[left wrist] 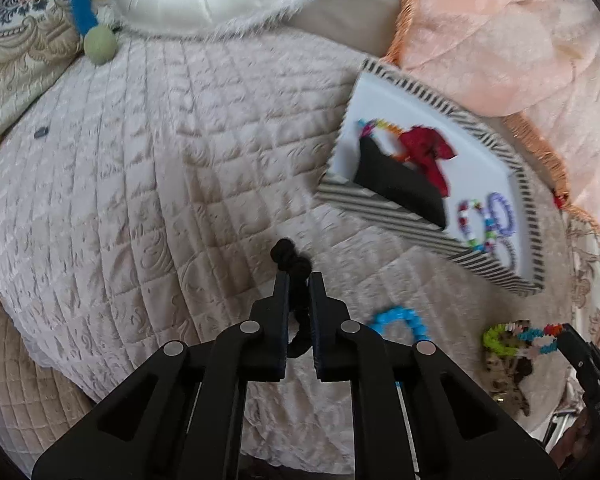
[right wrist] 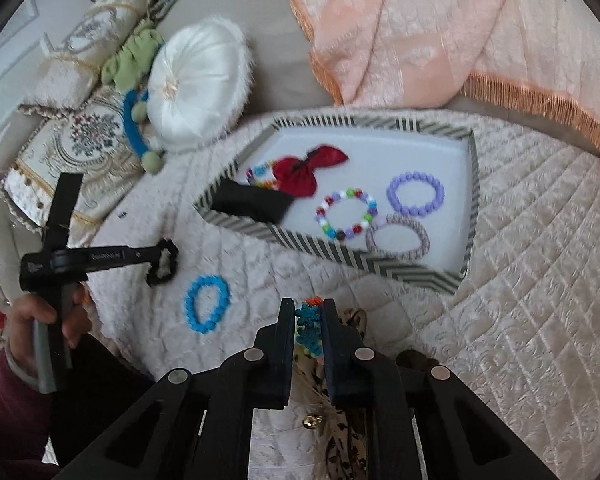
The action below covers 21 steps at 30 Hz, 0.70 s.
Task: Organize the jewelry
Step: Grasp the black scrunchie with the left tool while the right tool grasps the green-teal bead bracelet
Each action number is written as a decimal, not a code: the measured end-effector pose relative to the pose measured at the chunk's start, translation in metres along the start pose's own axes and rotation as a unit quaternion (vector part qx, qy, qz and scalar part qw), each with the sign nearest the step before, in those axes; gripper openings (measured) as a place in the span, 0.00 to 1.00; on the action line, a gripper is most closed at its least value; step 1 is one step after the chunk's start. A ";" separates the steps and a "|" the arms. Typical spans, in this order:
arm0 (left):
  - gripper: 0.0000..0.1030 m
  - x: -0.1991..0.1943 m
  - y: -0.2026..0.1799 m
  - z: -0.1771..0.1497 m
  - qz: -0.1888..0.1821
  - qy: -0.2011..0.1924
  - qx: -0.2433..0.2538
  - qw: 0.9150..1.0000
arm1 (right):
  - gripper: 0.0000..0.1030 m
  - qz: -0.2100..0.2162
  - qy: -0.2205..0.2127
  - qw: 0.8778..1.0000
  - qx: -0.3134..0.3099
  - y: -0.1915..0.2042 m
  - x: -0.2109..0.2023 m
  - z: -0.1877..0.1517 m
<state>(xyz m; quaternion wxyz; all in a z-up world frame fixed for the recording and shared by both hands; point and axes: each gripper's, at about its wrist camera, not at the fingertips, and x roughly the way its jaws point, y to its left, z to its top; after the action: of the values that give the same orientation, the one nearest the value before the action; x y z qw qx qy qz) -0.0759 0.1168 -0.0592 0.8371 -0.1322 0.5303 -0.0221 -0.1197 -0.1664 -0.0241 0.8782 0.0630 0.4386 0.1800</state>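
Observation:
My left gripper (left wrist: 299,278) is shut on a black scrunchie (left wrist: 290,254) just above the quilted bedspread; the right wrist view shows it at the left (right wrist: 158,258), gripping the same scrunchie (right wrist: 174,268). My right gripper (right wrist: 309,308) is shut on a multicolour bead bracelet (right wrist: 308,320), which also shows at the lower right of the left wrist view (left wrist: 508,338). A blue bead bracelet (right wrist: 206,304) lies loose on the bed between the two grippers. The striped-rim tray (right wrist: 332,250) holds a red bow (right wrist: 308,170), a black piece (right wrist: 252,200) and several bracelets.
A leopard-print fabric piece (right wrist: 348,436) with a small bell lies under my right gripper. A white round cushion (right wrist: 196,92), embroidered pillows (right wrist: 80,136) and a blue headband (right wrist: 134,132) sit at the back left. A peach fringed blanket (right wrist: 420,40) lies behind the tray.

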 end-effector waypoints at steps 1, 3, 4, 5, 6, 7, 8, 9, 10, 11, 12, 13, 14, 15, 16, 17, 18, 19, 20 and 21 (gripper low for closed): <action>0.07 -0.005 -0.002 0.001 -0.003 -0.004 0.002 1.000 | 0.12 0.000 -0.004 1.000 -0.002 0.001 -0.003 0.003; 0.07 -0.016 -0.007 0.005 -0.007 -0.015 0.008 1.000 | 0.12 0.002 -0.017 1.000 -0.006 0.006 -0.013 0.009; 0.07 -0.022 -0.010 0.006 -0.009 -0.020 0.013 1.000 | 0.12 0.003 -0.022 1.000 -0.008 0.007 -0.017 0.012; 0.07 -0.026 -0.013 0.007 -0.010 -0.025 0.017 0.999 | 0.12 0.002 -0.028 1.000 -0.010 0.009 -0.021 0.015; 0.07 -0.032 -0.016 0.009 -0.011 -0.031 0.021 0.999 | 0.12 0.002 -0.034 0.999 -0.012 0.010 -0.025 0.018; 0.07 -0.035 -0.018 0.010 -0.011 -0.034 0.024 0.999 | 0.12 0.002 -0.038 0.999 -0.014 0.011 -0.028 0.020; 0.07 -0.037 -0.018 0.011 -0.011 -0.035 0.025 0.999 | 0.12 0.001 -0.042 0.999 -0.014 0.012 -0.031 0.023; 0.07 -0.038 -0.018 0.011 -0.013 -0.033 0.024 0.999 | 0.12 0.000 -0.047 0.999 -0.015 0.013 -0.035 0.026; 0.07 -0.037 -0.017 0.011 -0.012 -0.028 0.023 0.999 | 0.12 0.000 -0.049 0.999 -0.016 0.013 -0.037 0.027; 0.09 -0.034 -0.016 0.010 -0.009 -0.023 0.022 0.999 | 0.12 -0.001 -0.053 0.998 -0.017 0.014 -0.039 0.028; 0.16 -0.029 -0.014 0.009 -0.001 -0.013 0.019 1.000 | 0.12 -0.001 -0.056 0.998 -0.019 0.015 -0.042 0.030; 0.26 -0.023 -0.011 0.007 0.010 -0.006 0.015 1.000 | 0.12 -0.002 -0.058 0.998 -0.019 0.015 -0.044 0.030; 0.49 -0.020 -0.009 0.005 0.016 -0.003 0.012 1.000 | 0.12 -0.003 -0.059 0.998 -0.020 0.015 -0.046 0.030; 0.55 -0.014 -0.005 0.003 0.021 -0.001 0.003 1.000 | 0.12 -0.002 -0.060 0.998 -0.020 0.015 -0.047 0.030; 0.55 -0.010 -0.002 0.001 0.022 0.001 -0.002 1.000 | 0.12 -0.002 -0.061 0.998 -0.020 0.015 -0.048 0.029; 0.55 -0.005 0.001 0.000 0.028 0.006 -0.007 1.000 | 0.12 -0.003 -0.061 0.998 -0.020 0.015 -0.048 0.028; 0.55 0.003 0.004 0.000 0.038 0.012 -0.010 0.999 | 0.12 -0.003 -0.060 0.998 -0.021 0.015 -0.048 0.028; 0.55 0.009 0.006 -0.001 0.045 0.016 -0.010 0.999 | 0.12 -0.002 -0.059 0.998 -0.021 0.015 -0.048 0.027; 0.53 0.016 0.007 -0.001 0.049 0.024 -0.008 0.998 | 0.12 -0.003 -0.059 0.998 -0.021 0.015 -0.048 0.028; 0.32 0.024 0.008 -0.002 0.047 0.035 -0.008 0.998 | 0.12 -0.003 -0.059 0.998 -0.020 0.014 -0.048 0.029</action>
<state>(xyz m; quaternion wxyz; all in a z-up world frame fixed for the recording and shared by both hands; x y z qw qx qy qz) -0.0675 0.1200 -0.0835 0.8172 -0.1129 0.5650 0.0174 -0.1270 -0.1693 0.0328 0.9042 0.0549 0.3823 0.1823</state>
